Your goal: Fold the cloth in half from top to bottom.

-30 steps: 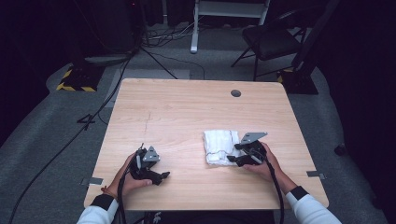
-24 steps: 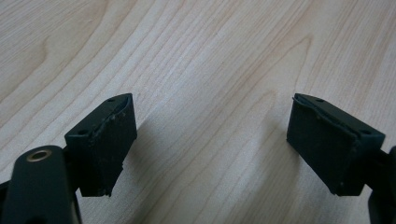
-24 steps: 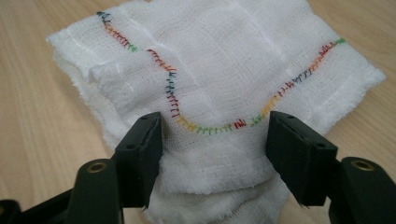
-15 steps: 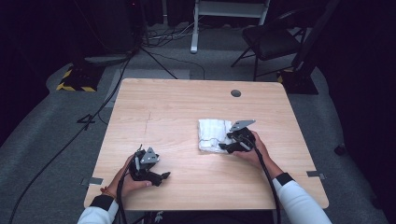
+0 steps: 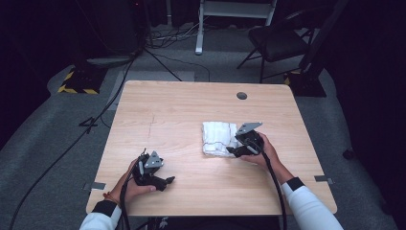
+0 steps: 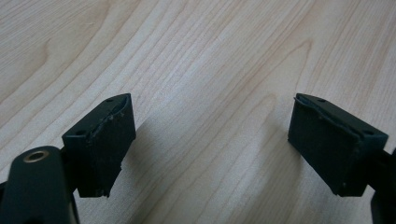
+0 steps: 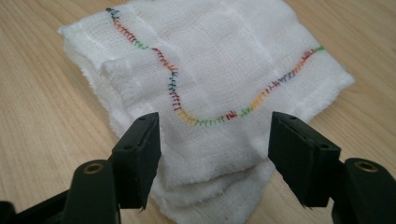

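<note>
On the wooden table (image 5: 182, 110) the folded white cloth (image 5: 218, 139) is lying right of centre, the wide-open, empty right gripper (image 5: 231, 151) is straddling its near corner, possibly pinching only the top layer and unfolding it, while the left gripper (image 5: 168, 180) is sitting open and empty.

table (image 5: 182, 115): light wood | chair (image 5: 277, 43): black, behind | floor cables (image 5: 163, 36)

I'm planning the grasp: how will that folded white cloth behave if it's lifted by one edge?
The folded white cloth is probably floppy: it looks like thin gauze with sagging, frayed layers, so it would likely droop and unfold. It seems light, so a push may bunch it rather than slide it whole. The right claw, open over its near edge, should bite several layers.
</note>
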